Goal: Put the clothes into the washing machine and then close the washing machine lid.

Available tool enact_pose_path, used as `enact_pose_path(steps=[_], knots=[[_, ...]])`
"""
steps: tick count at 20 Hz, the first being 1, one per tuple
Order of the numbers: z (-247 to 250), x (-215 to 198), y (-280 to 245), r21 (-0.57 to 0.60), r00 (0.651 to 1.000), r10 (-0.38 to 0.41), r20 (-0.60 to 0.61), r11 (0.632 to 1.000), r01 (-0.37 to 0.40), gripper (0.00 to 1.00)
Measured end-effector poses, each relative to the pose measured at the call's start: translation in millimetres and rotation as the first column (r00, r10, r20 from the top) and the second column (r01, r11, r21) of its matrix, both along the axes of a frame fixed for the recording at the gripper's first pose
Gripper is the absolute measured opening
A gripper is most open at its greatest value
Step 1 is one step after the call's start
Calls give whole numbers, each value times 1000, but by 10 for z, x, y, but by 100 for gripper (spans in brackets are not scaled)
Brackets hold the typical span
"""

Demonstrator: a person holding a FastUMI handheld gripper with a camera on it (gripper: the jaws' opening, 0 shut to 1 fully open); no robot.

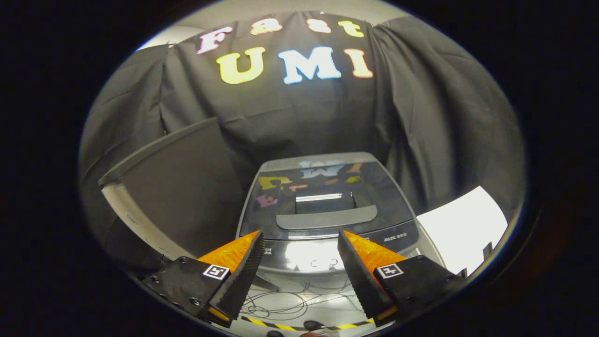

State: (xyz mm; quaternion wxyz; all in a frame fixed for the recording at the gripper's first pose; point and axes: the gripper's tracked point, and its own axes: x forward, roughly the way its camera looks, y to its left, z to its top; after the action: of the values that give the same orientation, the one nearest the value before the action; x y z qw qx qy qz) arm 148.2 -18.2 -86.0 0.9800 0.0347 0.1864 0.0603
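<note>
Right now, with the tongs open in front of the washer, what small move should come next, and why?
Probably ease the tongs forward toward the lid handle. The washing machine lid lies flat and shut, the tongs are open and hold nothing, and clothes cannot go in until it is lifted.

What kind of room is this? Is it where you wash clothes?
Probably a recording booth set up as a laundry corner: a top-loading washing machine with its lid down, black cloth wall behind, loose cables on the floor. The open gripper holds nothing.
</note>
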Motion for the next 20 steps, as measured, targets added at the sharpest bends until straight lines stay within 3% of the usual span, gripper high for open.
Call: enact_pose_path(steps=[2, 4, 10, 14, 20], knots=[[83, -318, 10, -56, 995, 12, 95, 998, -6, 98], [94, -625, 107, -31, 992, 20, 124, 999, -16, 98], [499, -1564, 259, 49, 957, -69, 283, 997, 57, 98], [433, -1841, 347, 34, 952, -91, 291, 996, 84, 98], [521, -1880, 430, -19, 943, -63, 328, 997, 73, 98]])
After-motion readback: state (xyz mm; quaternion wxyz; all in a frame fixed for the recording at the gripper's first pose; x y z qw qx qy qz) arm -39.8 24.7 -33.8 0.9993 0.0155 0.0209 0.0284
